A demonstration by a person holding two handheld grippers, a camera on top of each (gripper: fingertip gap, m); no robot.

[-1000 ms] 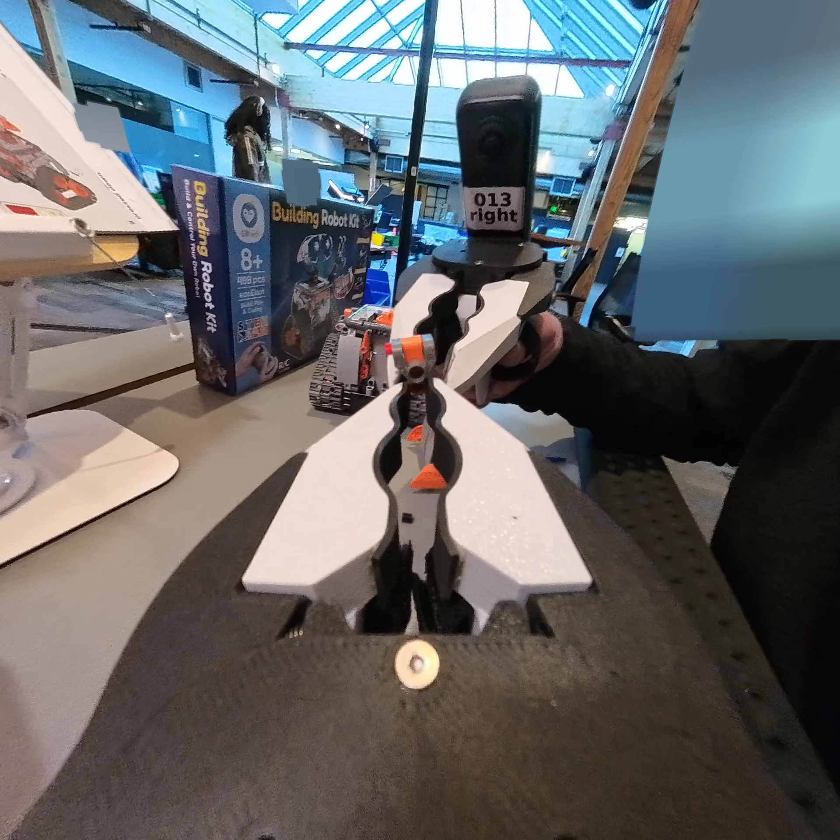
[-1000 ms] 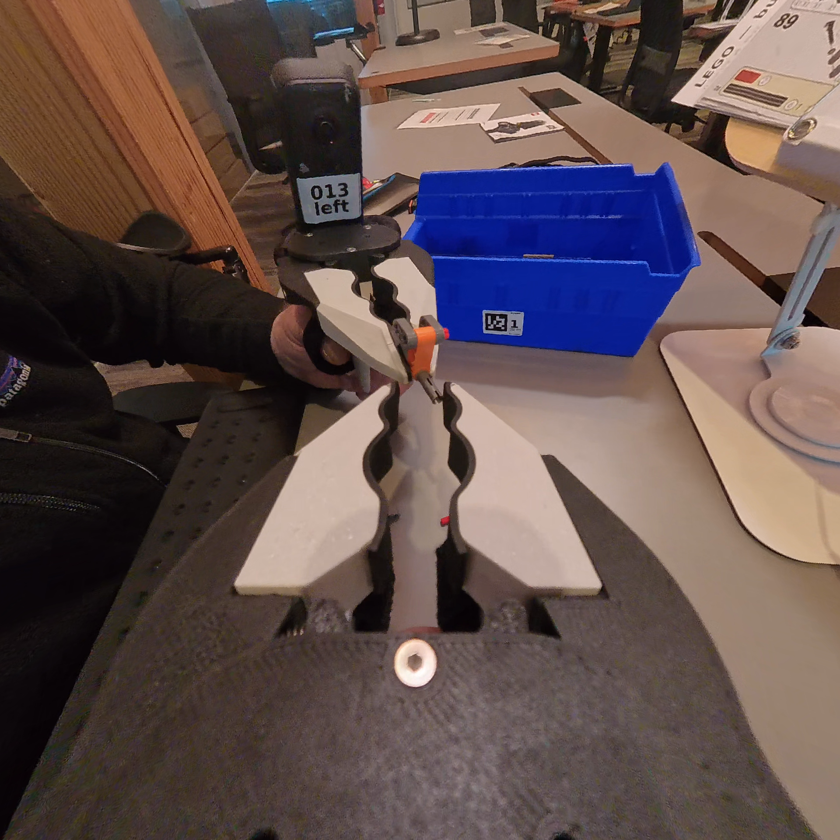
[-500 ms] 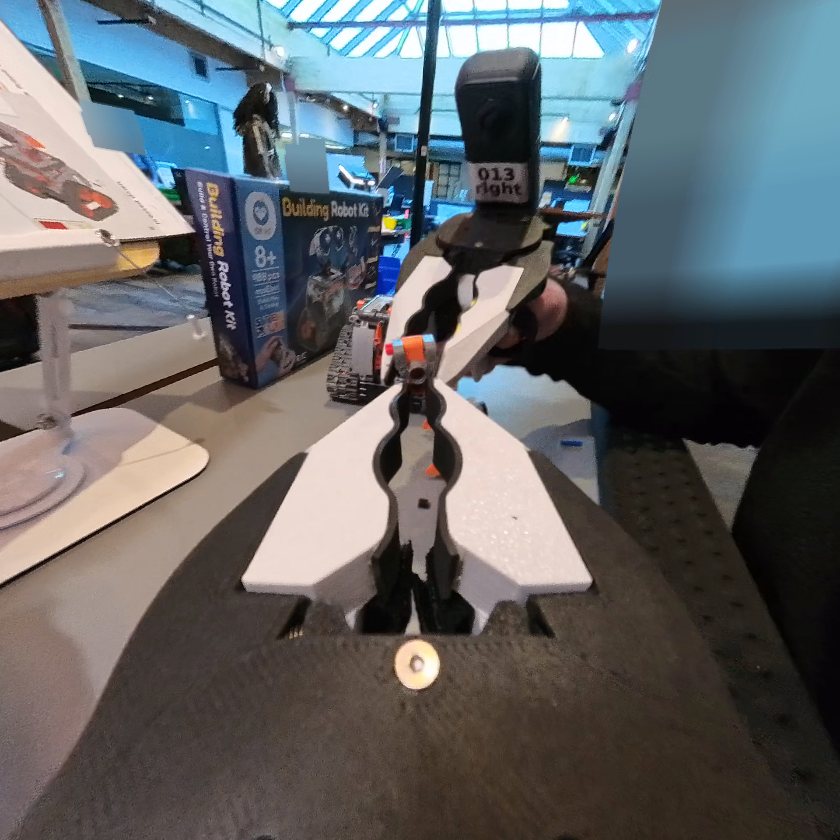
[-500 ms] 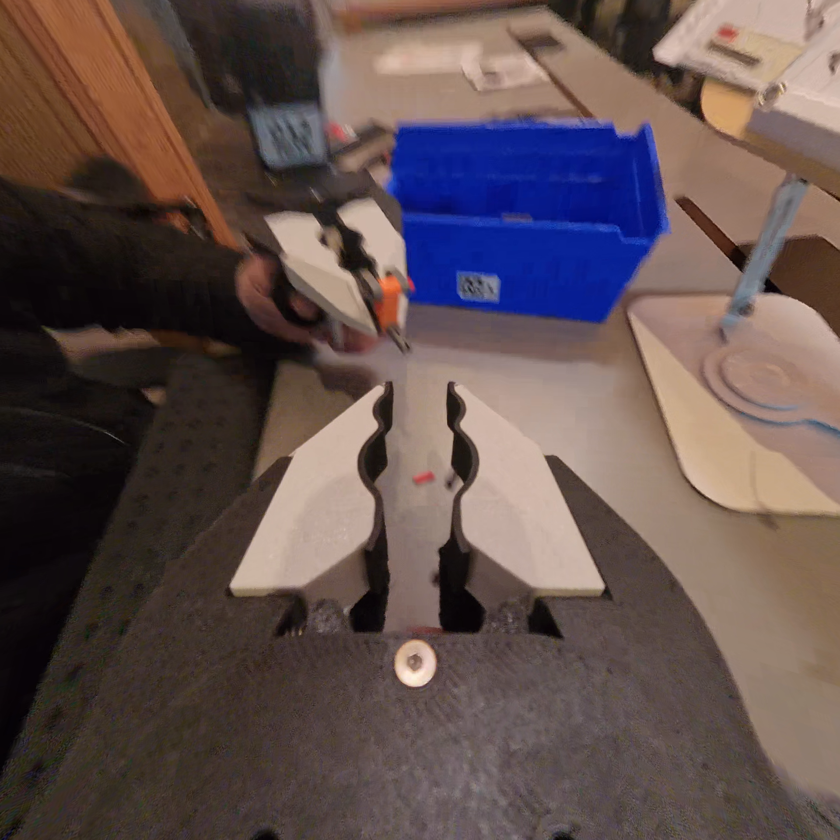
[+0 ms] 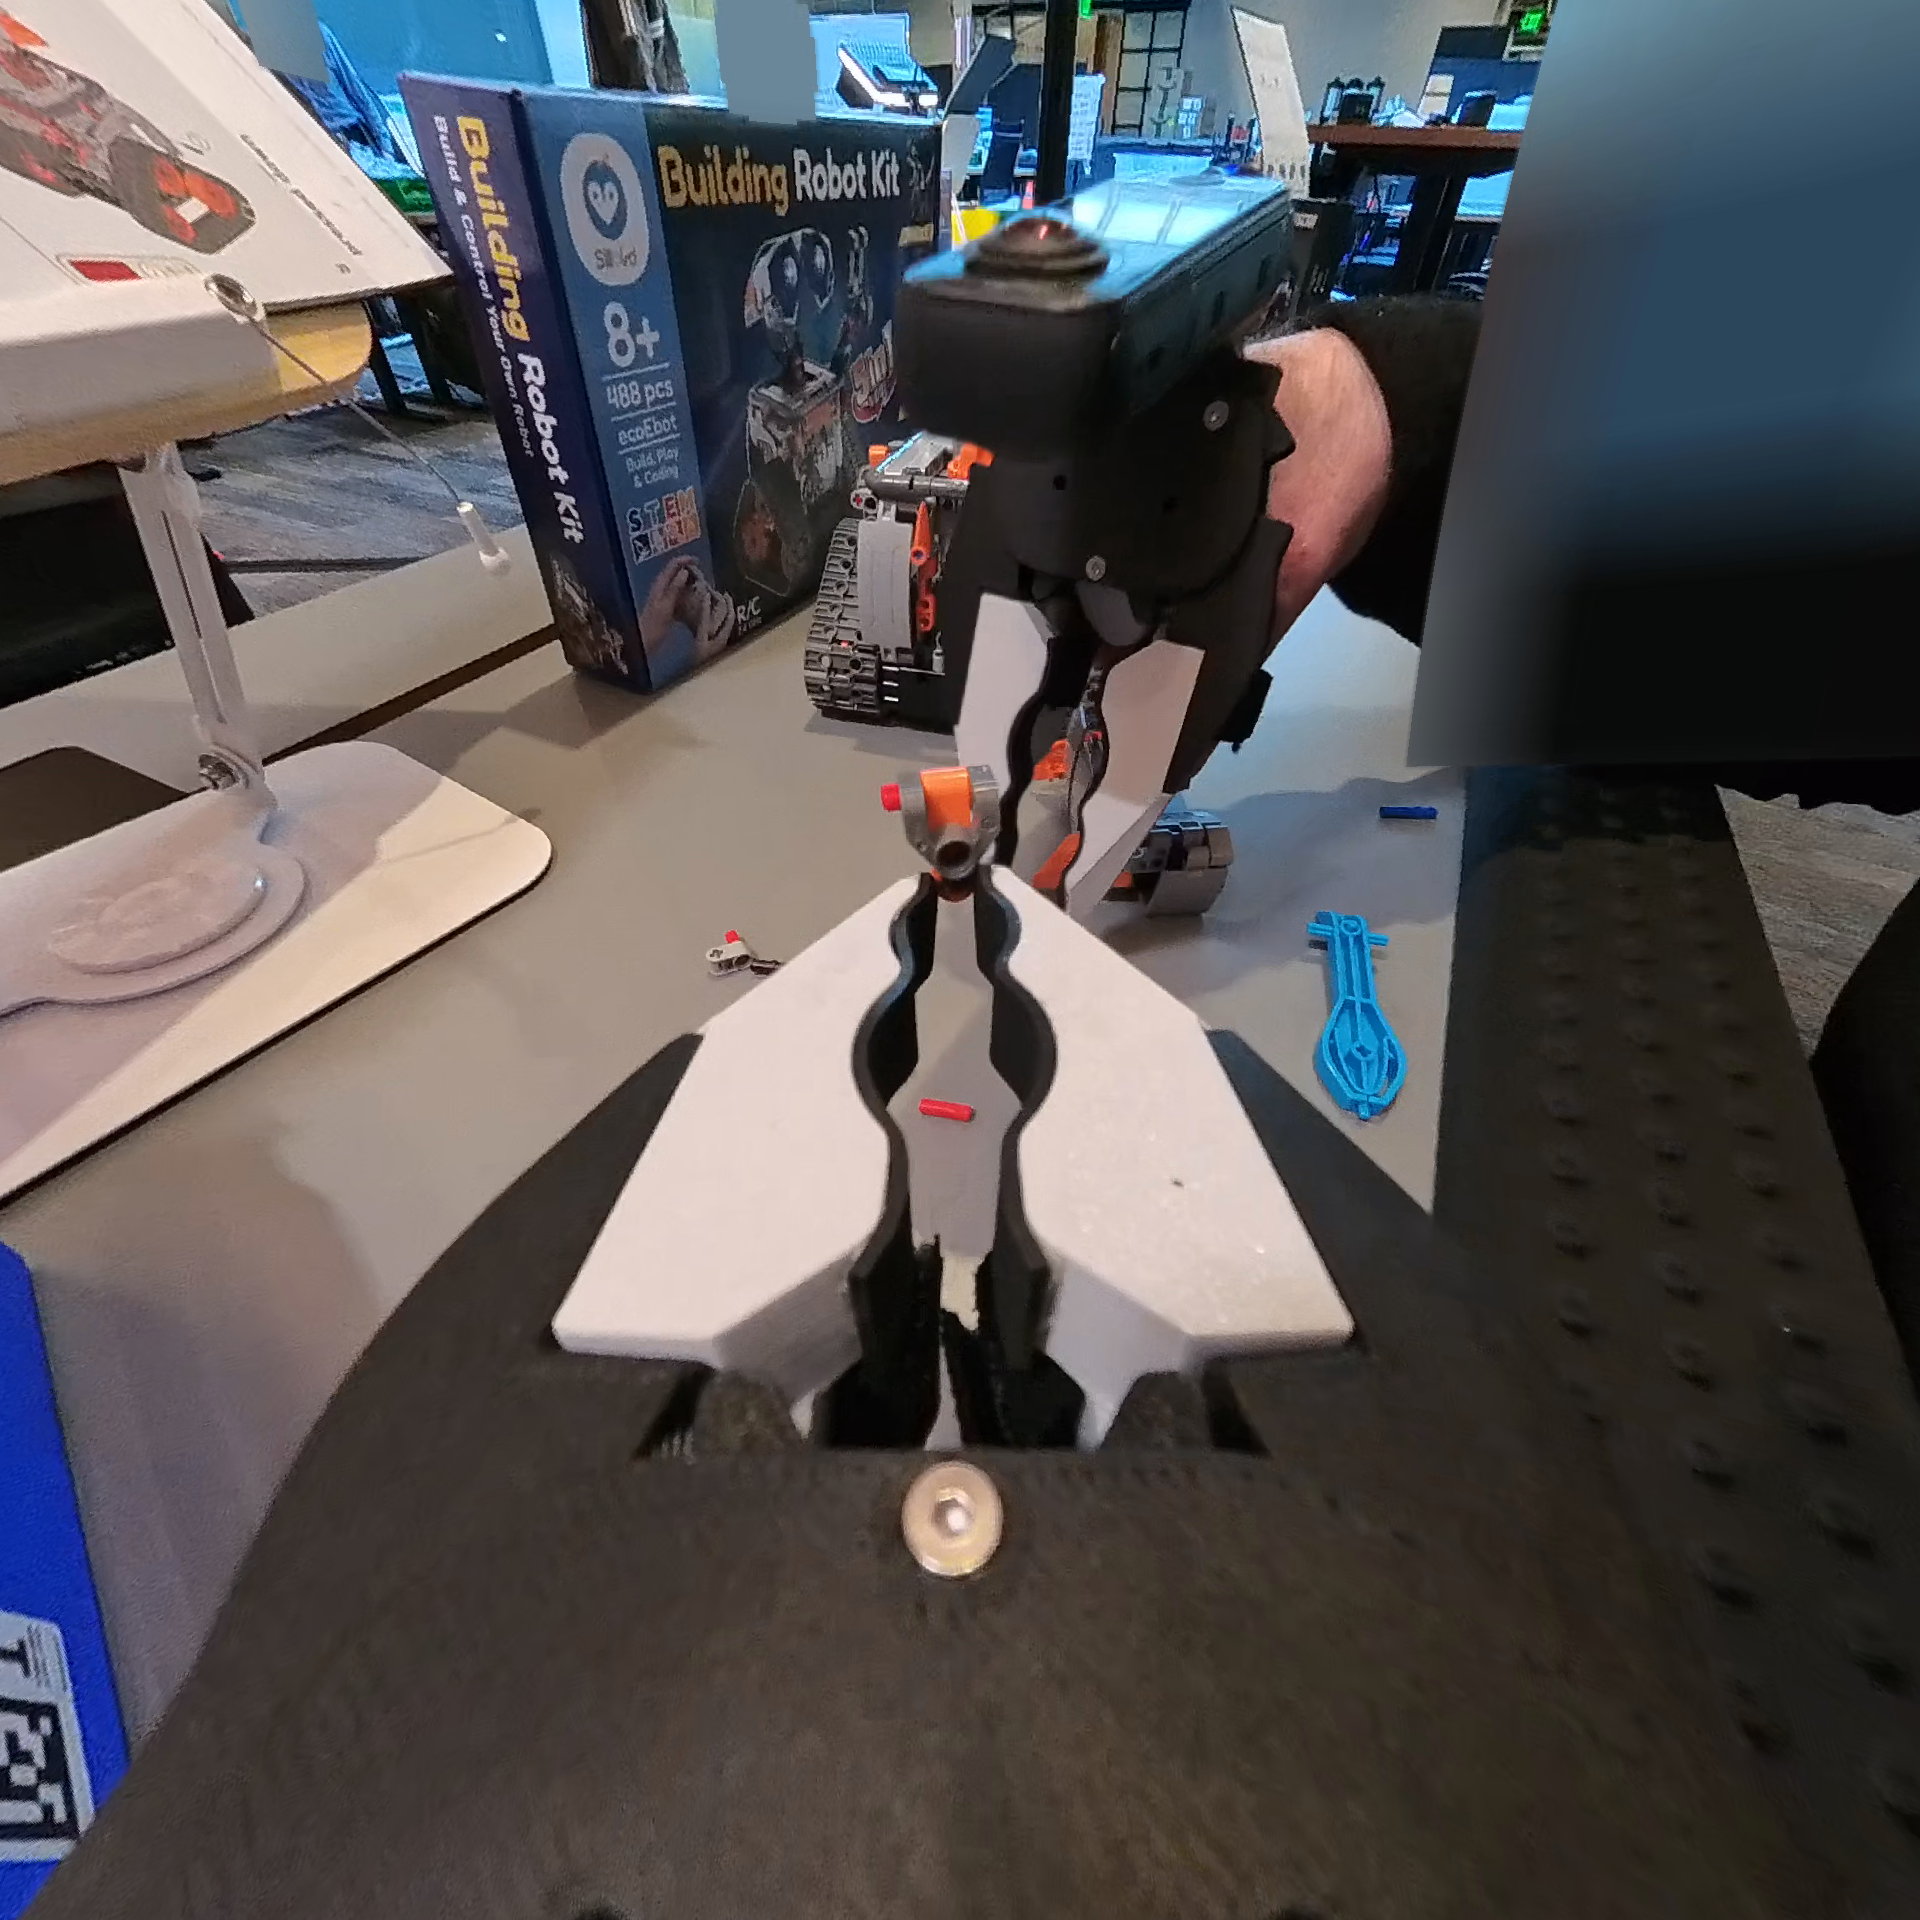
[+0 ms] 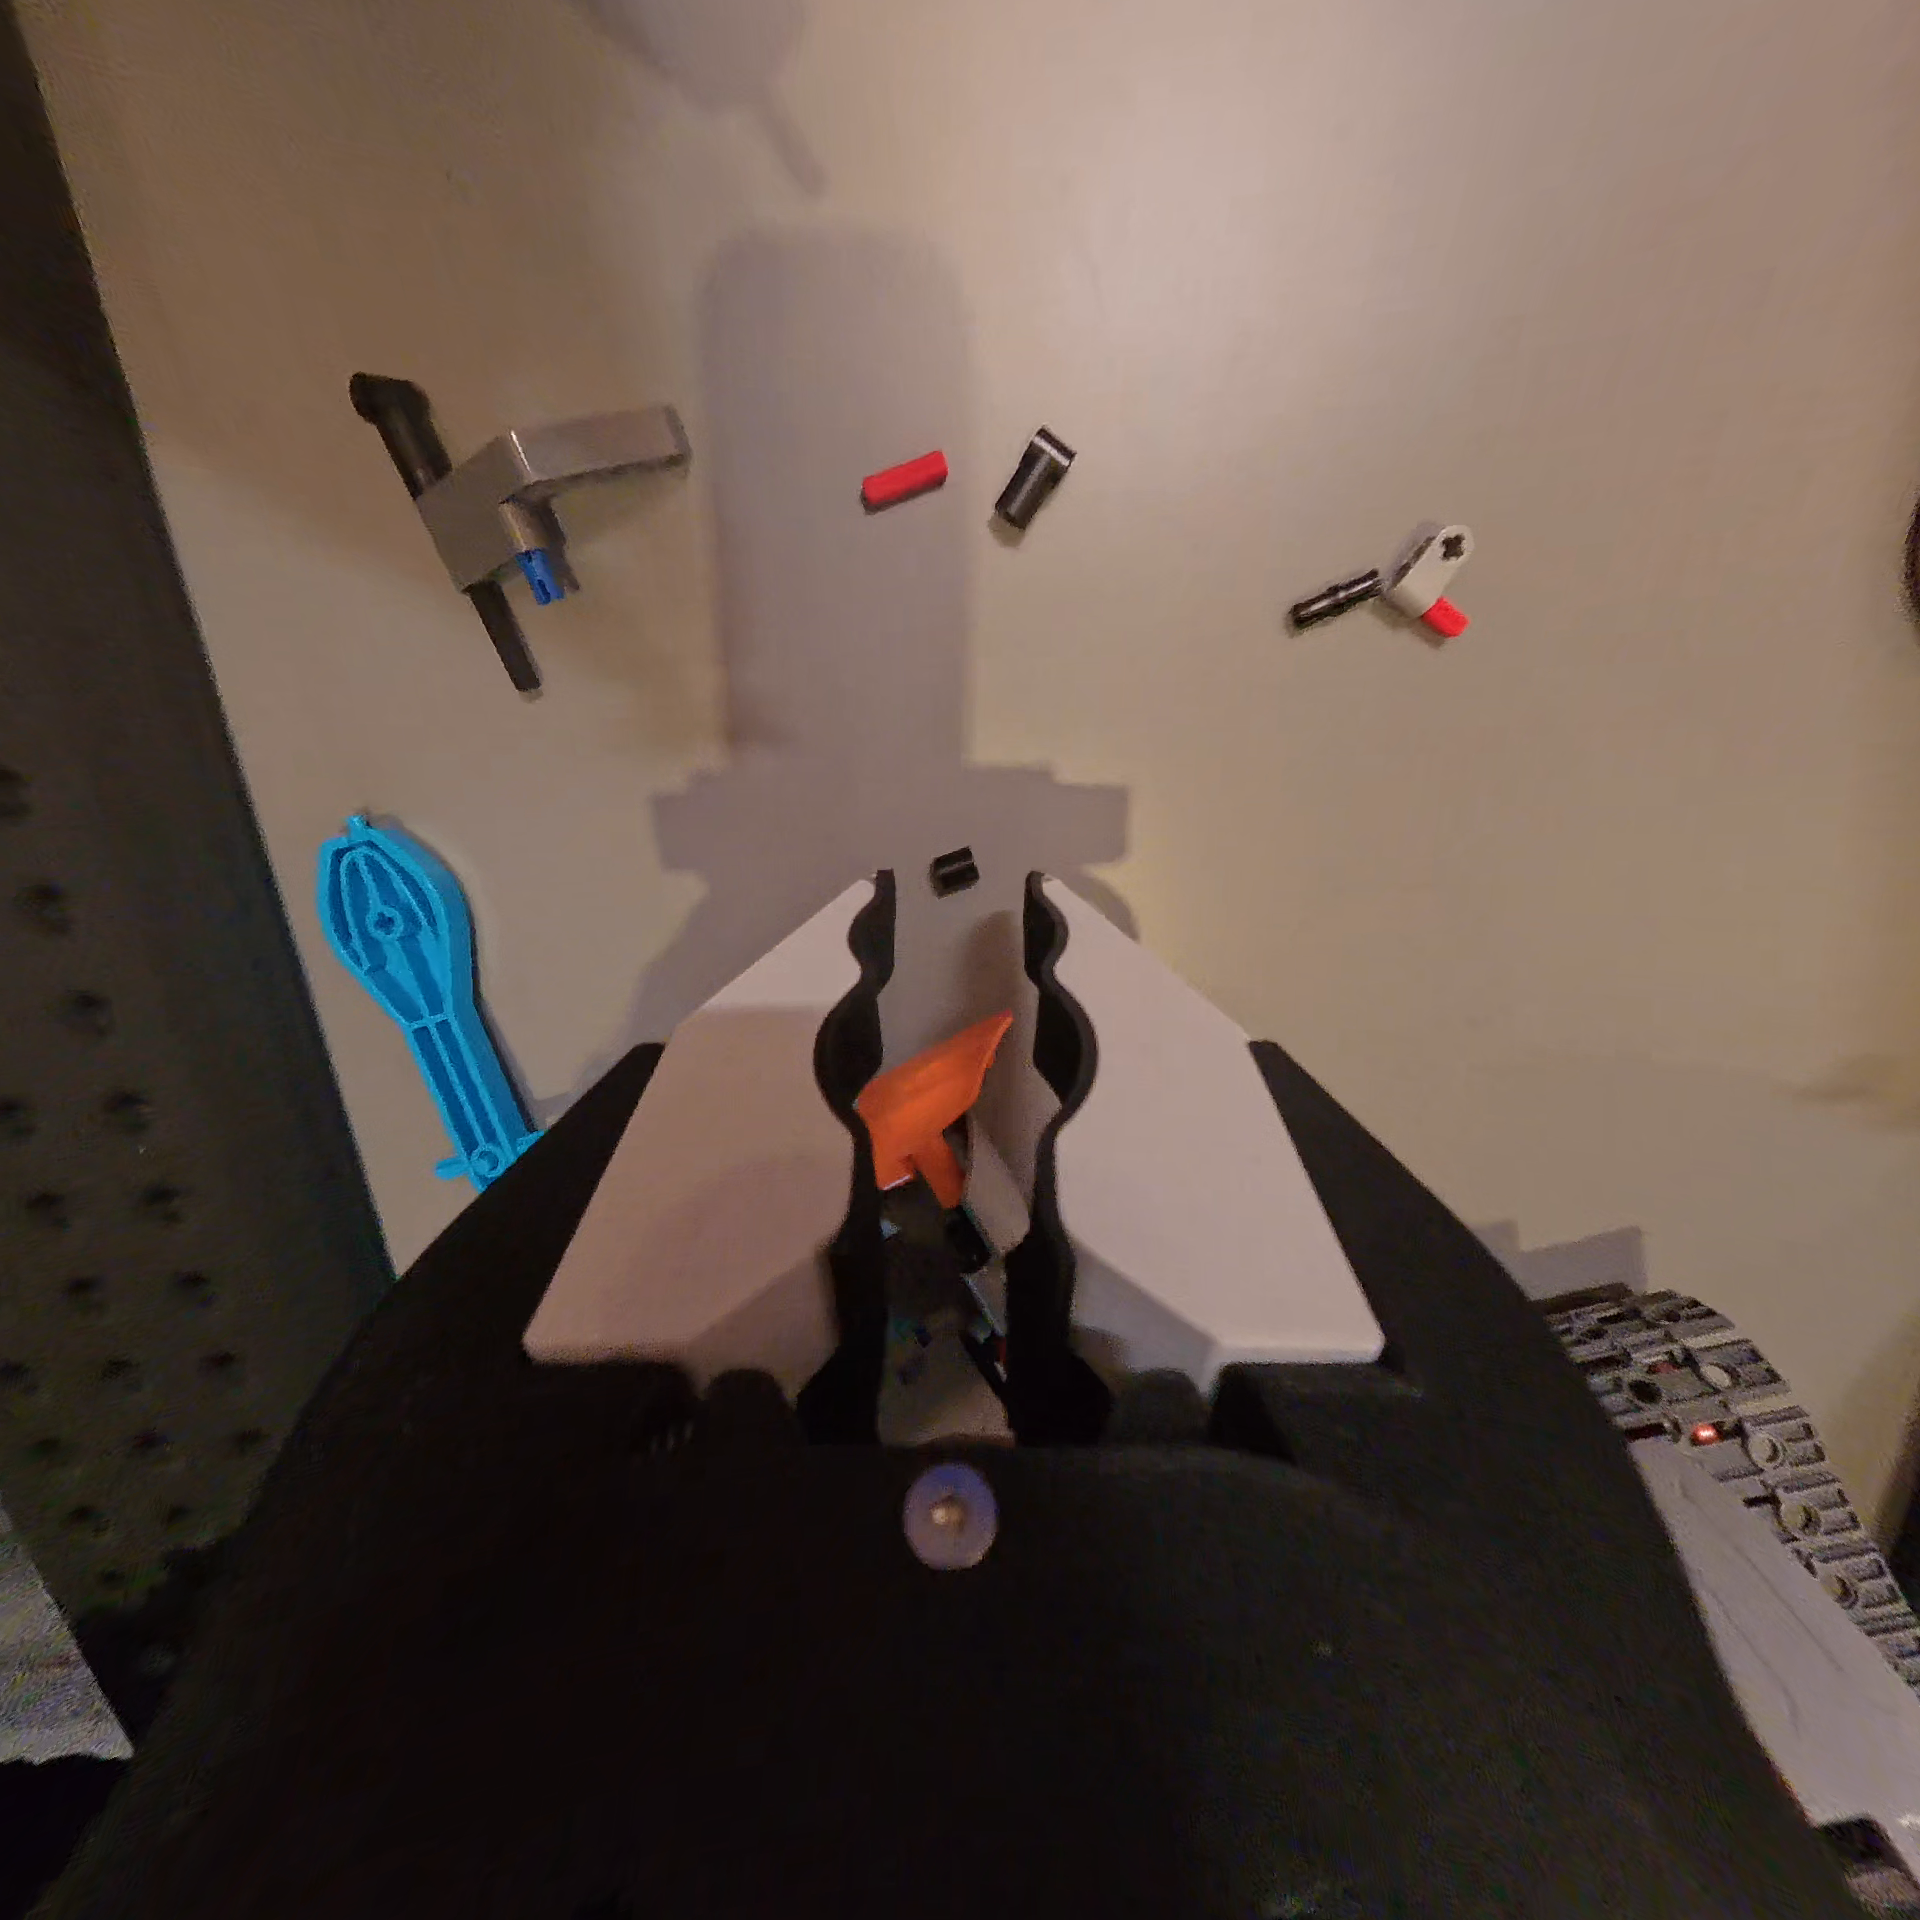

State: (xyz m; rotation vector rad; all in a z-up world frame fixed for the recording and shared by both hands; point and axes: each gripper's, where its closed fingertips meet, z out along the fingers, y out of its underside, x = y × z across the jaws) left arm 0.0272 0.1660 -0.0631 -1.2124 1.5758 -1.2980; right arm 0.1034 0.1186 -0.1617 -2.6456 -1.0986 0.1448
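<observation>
Document stand (image 5: 260,862): far left on the grey table (image 5: 436,1060), its white base flat, an instruction sheet (image 5: 156,197) propped above.
Kit box (image 5: 665,395): dark blue, upright behind the stand, well back from both grippers.
Tracked model (image 5: 883,613): grey and black, just right of the box; its tread (image 6: 1704,1382) also shows at the right edge of the right wrist view.
Left gripper (image 5: 956,883): low over the table, jaws drawn narrow, pinching by its lower end a small grey and orange piece (image 5: 943,816) with a red stud that stands upright above the fingertips.
Red pin (image 5: 945,1110): lies on the table beneath the left gripper, seen through the gap between the fingers.
Small grey connector (image 5: 736,954): loose on the table, left of the left gripper's tips.
Right gripper (image 6: 956,883): tilted steeply down, tips near the table; jaws narrow around an orange and dark assembly (image 6: 930,1101) lodged deep between the fingers.
Black bush (image 6: 954,871): on the table right between the right gripper's tips, not gripped.
Grey angled piece (image 6: 520,499): with black axle, lying apart.
Blue tool (image 5: 1356,1029): flat on the table near the dark perforated mat (image 5: 1621,1143).
</observation>
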